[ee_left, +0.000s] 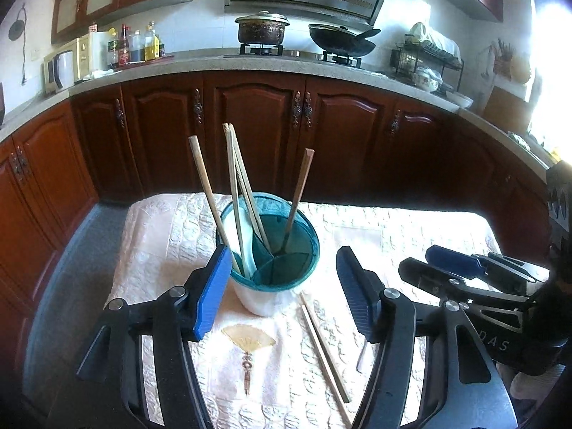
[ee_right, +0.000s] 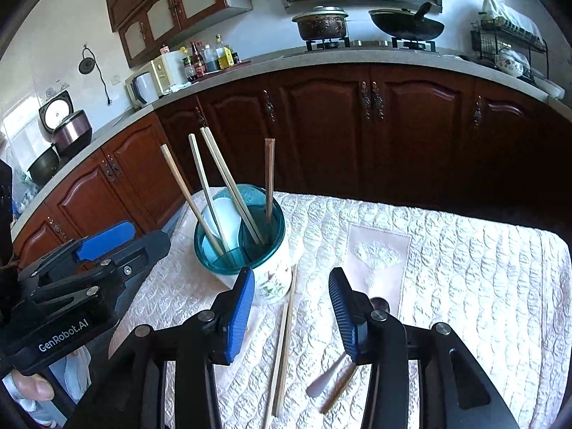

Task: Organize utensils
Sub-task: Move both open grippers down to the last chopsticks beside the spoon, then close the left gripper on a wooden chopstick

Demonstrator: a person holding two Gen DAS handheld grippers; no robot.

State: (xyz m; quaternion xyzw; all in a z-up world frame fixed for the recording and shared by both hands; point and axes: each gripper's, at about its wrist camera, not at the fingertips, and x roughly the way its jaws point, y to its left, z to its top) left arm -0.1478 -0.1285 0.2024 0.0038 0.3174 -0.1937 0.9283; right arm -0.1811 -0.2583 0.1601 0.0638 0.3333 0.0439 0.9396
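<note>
A white utensil holder with a teal rim (ee_left: 275, 268) (ee_right: 246, 246) stands on the quilted cloth. It holds several chopsticks (ee_left: 236, 193) (ee_right: 221, 182) and a white spoon (ee_left: 246, 239) (ee_right: 223, 221). A pair of chopsticks (ee_left: 323, 350) (ee_right: 282, 343) lies on the cloth in front of the holder. A metal spoon (ee_right: 329, 379) lies by my right gripper's right finger, with another stick beside it. My left gripper (ee_left: 282, 289) is open and empty, just before the holder. My right gripper (ee_right: 291, 314) is open and empty above the lying chopsticks; it also shows in the left wrist view (ee_left: 439, 268).
The table with the pale quilted cloth (ee_left: 411, 228) (ee_right: 447, 257) stands before dark wooden cabinets (ee_left: 257, 132). The counter behind carries a pot (ee_left: 261, 30), a wok (ee_left: 339, 39), bottles and a dish rack (ee_left: 429, 60).
</note>
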